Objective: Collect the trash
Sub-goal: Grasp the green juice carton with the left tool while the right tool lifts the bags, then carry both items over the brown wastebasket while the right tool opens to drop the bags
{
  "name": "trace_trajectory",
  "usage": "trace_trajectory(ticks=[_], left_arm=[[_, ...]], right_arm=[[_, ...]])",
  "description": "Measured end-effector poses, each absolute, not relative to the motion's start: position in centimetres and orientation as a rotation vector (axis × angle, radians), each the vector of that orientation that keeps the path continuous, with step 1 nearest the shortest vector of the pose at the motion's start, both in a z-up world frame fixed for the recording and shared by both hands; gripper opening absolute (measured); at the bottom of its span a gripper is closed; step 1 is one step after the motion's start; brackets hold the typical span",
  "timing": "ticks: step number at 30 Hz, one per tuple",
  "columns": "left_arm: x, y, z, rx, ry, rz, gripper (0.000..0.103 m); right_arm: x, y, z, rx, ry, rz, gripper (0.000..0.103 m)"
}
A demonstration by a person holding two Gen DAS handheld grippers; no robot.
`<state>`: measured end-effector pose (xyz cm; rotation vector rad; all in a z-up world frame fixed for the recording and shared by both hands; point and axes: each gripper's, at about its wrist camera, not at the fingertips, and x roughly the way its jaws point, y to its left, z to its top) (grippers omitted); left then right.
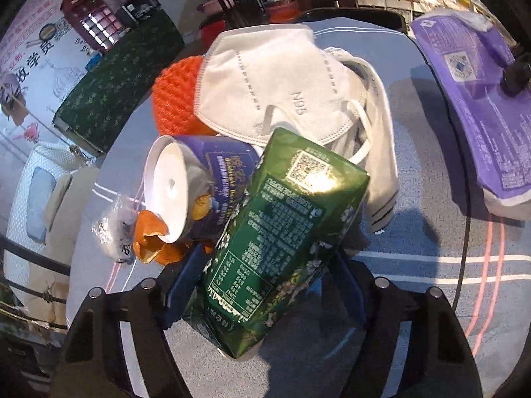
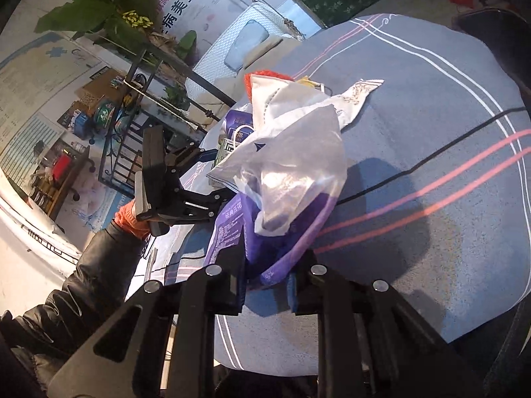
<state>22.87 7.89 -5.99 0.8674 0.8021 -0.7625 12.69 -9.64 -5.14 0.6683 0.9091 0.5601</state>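
One green drink carton [image 1: 285,229], one purple cup [image 1: 202,182], one white N95 mask [image 1: 278,83] and one orange knitted item [image 1: 176,99] are counted on the table. Orange peel [image 1: 149,235] is seen in perhaps two or three pieces. One crumpled clear wrapper [image 1: 111,229] and one purple tissue pack [image 1: 478,99] are counted.
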Motion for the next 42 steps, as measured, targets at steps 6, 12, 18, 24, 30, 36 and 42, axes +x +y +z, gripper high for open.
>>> trace_trajectory(ticks=[6, 12, 18, 24, 30, 36, 42], left_arm=[[21.4, 9.8, -5.2, 0.728, 0.805, -0.689, 0.063], [18.9, 12.6, -3.7, 0.47, 0.78, -0.58, 0.06], [14.5, 14.5, -1.8, 0.219, 0.69, -0.44, 0.058], [12.0, 10.8, 0.6, 0.098, 0.583, -0.463, 0.049], [13.4, 4.9, 0.6, 0.07, 0.56, -0.531, 0.049], [13.5, -0.9, 2.9, 0.079, 0.493, -0.649, 0.049], [14.8, -7.9, 3.6, 0.076, 0.476, -0.768, 0.049]], right_arm=[[12.5, -9.7, -5.2, 0.654, 0.901, 0.556, 0.019], [12.5, -9.6, -5.3, 0.657, 0.893, 0.579, 0.019], [12.2, -9.7, -4.4, 0.611, 0.843, 0.599, 0.019], [12.4, -15.3, -1.3, 0.636, 0.67, 0.493, 0.019], [14.4, -24.1, -0.8, 0.52, 0.583, 0.157, 0.019], [17.7, -32.3, -3.4, 0.419, 0.613, -0.181, 0.019], [22.0, -36.5, -8.1, 0.348, 0.776, -0.347, 0.03]])
